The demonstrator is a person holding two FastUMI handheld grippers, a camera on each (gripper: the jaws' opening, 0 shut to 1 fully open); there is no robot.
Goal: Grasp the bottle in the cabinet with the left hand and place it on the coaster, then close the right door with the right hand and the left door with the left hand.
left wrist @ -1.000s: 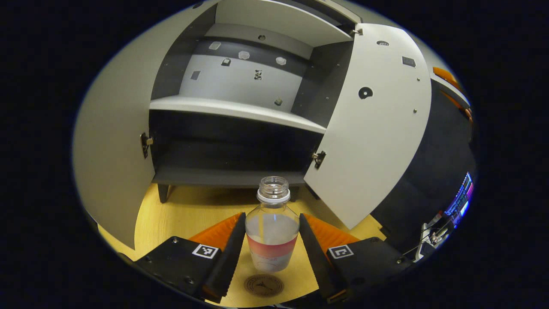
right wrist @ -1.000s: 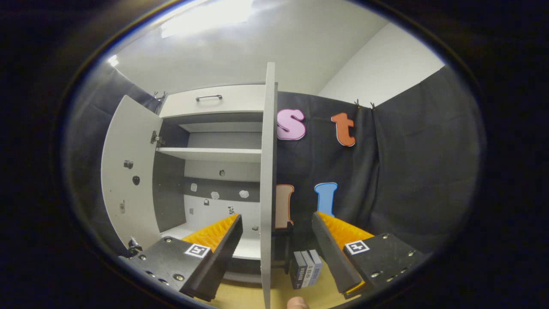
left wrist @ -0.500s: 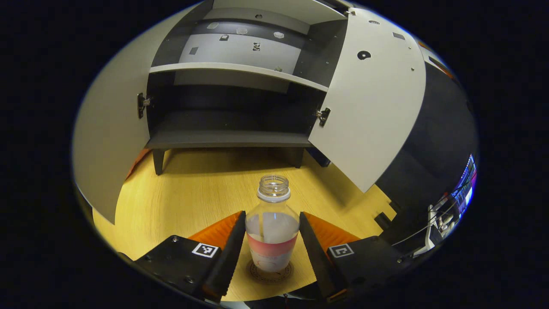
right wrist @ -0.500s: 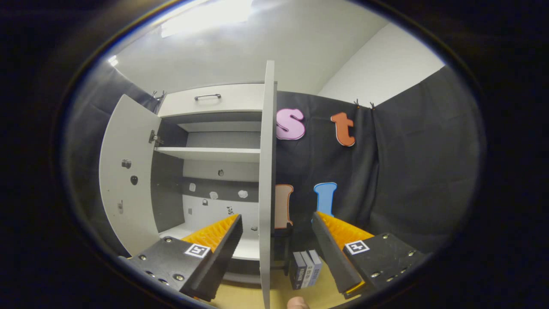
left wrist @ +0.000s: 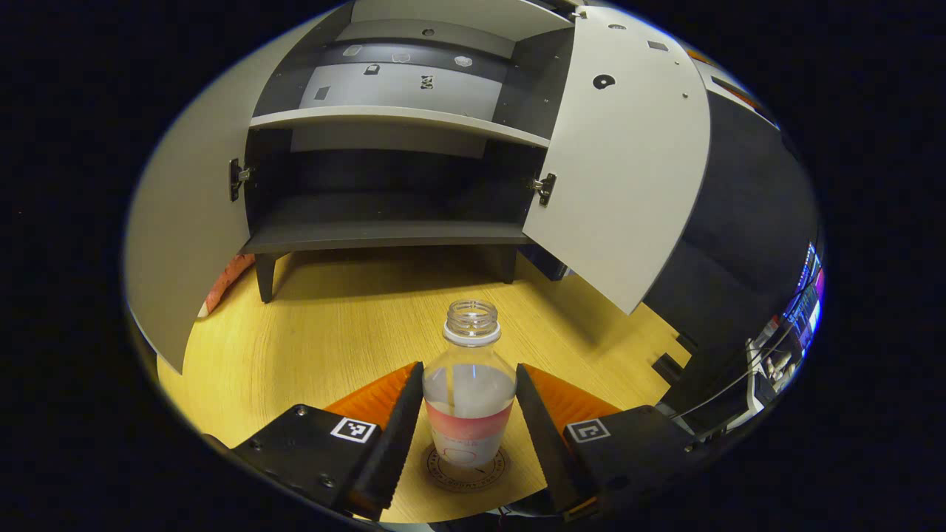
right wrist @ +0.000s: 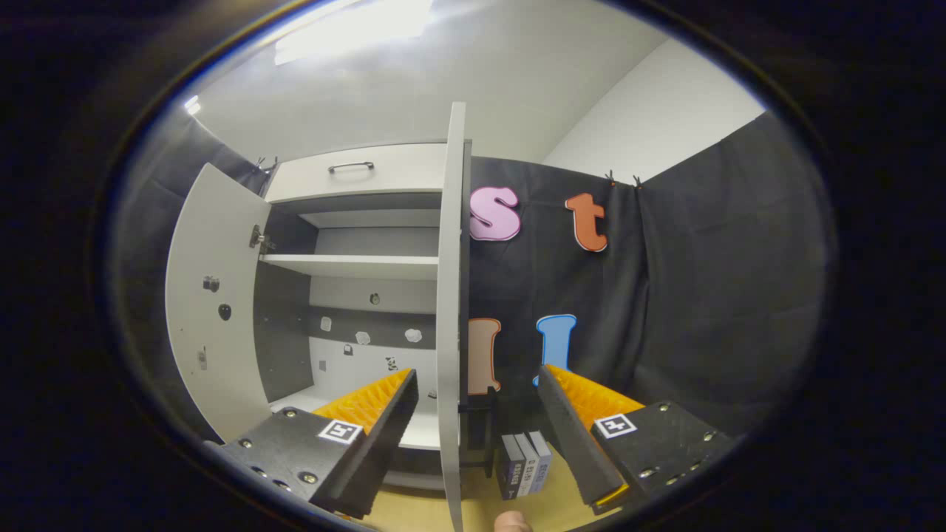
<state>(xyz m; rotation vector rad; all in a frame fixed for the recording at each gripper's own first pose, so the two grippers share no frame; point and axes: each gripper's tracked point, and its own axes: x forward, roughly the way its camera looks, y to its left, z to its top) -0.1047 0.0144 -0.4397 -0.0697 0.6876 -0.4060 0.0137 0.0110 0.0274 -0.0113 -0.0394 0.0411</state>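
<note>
right gripper (right wrist: pixel 477 436) fingers wide apart | right door (right wrist: pixel 451 310) edge-on at 12 o'clock | left door (right wrist: pixel 211 310) open at 9 o'clock

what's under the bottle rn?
The round coaster on the wooden table lies under the bottle, which the left gripper holds between its fingers. The coaster's rim shows around the base; its centre is covered, so contact can't be confirmed.

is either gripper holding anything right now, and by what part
The left gripper holds the bottle by its lower body, around the label, over the coaster. The right gripper is open, holding nothing.
</note>
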